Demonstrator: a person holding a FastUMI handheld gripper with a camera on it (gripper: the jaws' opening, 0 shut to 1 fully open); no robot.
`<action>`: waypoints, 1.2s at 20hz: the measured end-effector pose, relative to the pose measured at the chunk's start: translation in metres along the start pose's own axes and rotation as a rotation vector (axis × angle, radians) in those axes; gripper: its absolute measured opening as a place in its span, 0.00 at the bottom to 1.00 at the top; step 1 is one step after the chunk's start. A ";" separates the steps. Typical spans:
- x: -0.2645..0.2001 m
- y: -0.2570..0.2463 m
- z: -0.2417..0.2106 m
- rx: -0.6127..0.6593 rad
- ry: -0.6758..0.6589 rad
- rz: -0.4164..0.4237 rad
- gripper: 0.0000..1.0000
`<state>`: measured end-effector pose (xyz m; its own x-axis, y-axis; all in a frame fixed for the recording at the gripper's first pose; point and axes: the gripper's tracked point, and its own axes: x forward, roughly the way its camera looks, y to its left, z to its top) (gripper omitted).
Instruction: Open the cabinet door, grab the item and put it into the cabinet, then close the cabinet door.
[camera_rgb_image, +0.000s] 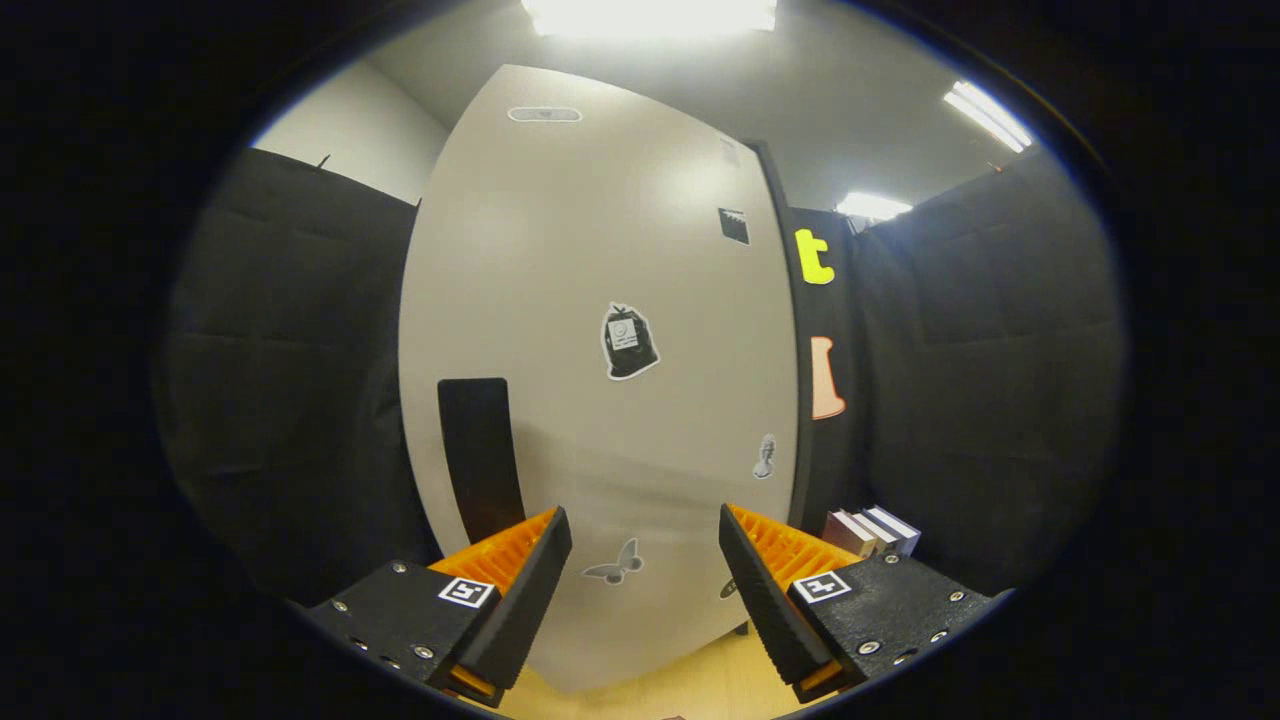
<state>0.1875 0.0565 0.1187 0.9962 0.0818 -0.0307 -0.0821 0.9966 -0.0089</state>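
Cabinet door (600, 330), pale grey and closed, stands straight ahead of the gripper (645, 570) and takes up most of the space beyond the fingers. A tall black handle (480, 458) runs upright on the door's left part, its lower end just above the left finger (520, 590). Several stickers dot the door: a dark bag-shaped sticker (628, 342) near the middle, a small dark square one (733, 225) higher toward the right edge, a little grey figure (764, 457) lower right, and a butterfly sticker (614, 566) low down, seen in the gap between the fingers. The two fingers are wide apart with nothing between them, their black pads facing each other and orange ribbed backs outward. Right of the door's edge, beyond the right finger (765, 585), a few books (872, 530) stand together. A light wooden surface (690, 685) shows beneath the fingers.
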 end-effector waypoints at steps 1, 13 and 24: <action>0.006 0.011 -0.002 -0.001 0.005 0.018 0.93; 0.008 0.046 -0.011 -0.010 0.017 0.078 0.93; -0.083 -0.001 -0.018 -0.004 -0.015 0.031 0.93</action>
<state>0.1044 0.0484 0.1035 0.9934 0.1132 -0.0160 -0.1134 0.9935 -0.0120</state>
